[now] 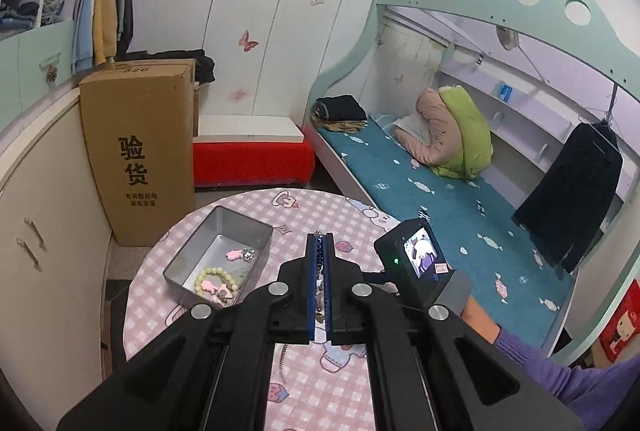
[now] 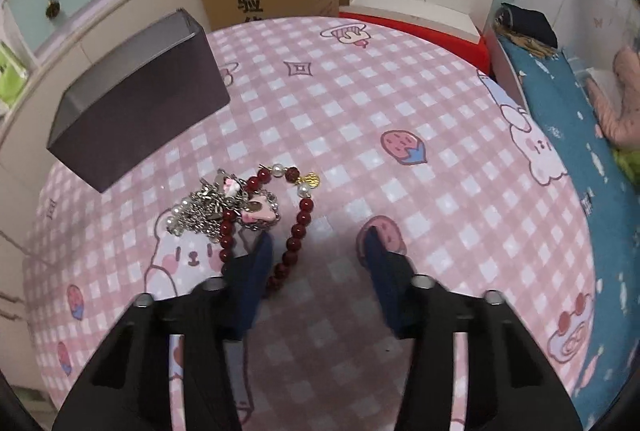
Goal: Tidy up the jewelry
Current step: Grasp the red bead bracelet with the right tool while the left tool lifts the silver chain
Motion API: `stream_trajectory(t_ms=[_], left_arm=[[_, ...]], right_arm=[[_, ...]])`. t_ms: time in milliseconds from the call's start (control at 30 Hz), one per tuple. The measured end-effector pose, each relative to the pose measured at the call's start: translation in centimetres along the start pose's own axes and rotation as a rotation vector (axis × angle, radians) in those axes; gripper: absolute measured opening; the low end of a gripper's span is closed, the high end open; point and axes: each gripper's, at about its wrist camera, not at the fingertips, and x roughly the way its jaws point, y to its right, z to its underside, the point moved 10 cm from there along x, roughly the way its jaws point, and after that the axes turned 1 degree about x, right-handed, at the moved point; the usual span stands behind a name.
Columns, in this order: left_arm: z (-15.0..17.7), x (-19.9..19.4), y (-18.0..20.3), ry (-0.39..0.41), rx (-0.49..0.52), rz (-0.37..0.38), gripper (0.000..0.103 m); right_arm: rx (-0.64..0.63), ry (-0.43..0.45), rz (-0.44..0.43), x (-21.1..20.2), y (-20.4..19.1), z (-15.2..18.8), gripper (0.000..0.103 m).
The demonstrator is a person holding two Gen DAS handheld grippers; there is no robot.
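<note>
Pink checked cloth [image 2: 400, 103] covers the round table. On it a grey tin [image 1: 224, 231] holds a pearl bracelet [image 1: 216, 281] and pink charms [image 1: 234, 254]. The left gripper [image 1: 321, 243] hangs above the table beside the tin, its pads pressed together on a thin chain [image 1: 320, 271] that dangles below them. The right gripper [image 2: 316, 243] points down at the cloth with its fingers partly apart, pressing on nothing; its left finger [image 2: 256, 271] lies over a red bead bracelet [image 2: 296, 231], beside a tangle of silver chains [image 2: 200, 211].
</note>
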Motion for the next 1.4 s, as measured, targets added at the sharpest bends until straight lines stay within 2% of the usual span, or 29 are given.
stream_trajectory(t_ms=[133,200,300,467,600,1067,1233,1400], left_arm=[[0.5,0.2,-0.5,-0.007,-0.017,0.013,0.001],[0.8,0.5,-0.8,-0.015,-0.026,0.02,0.001],[1.2,0.6,-1.1,-0.022,-0.032,0.031,0.001],[1.9,0.7,-1.4,-0.033,-0.05,0.044,0.001],[2.3,1.0,-1.3,-0.047,-0.056,0.064,0.001],[2.4,2.4,-0.5,-0.087,-0.048,0.105,0.001],[2.3,2.5,-0.1,-0.093,-0.038,0.114,0.001],[2.5,2.9,0.2,-0.104,-0.039,0.122,0.001]], right_arm=[[-0.027,-0.031,0.008,-0.3,0.1,0.6,0.035],[-0.036,-0.043,-0.004,-0.6,0.0,0.9,0.019],[-0.036,-0.069,-0.031,-0.9,0.0,1.5,0.009],[0.012,-0.078,-0.098,-1.5,0.4,2.3,0.008],[0.041,-0.043,-0.137,-3.0,0.2,2.2,0.008],[-0.047,0.118,-0.112,-10.6,-2.1,-2.9,0.008],[-0.032,0.165,-0.132,-13.4,-1.8,-3.8,0.008],[-0.025,0.185,-0.114,-14.1,-1.3,-4.0,0.009]])
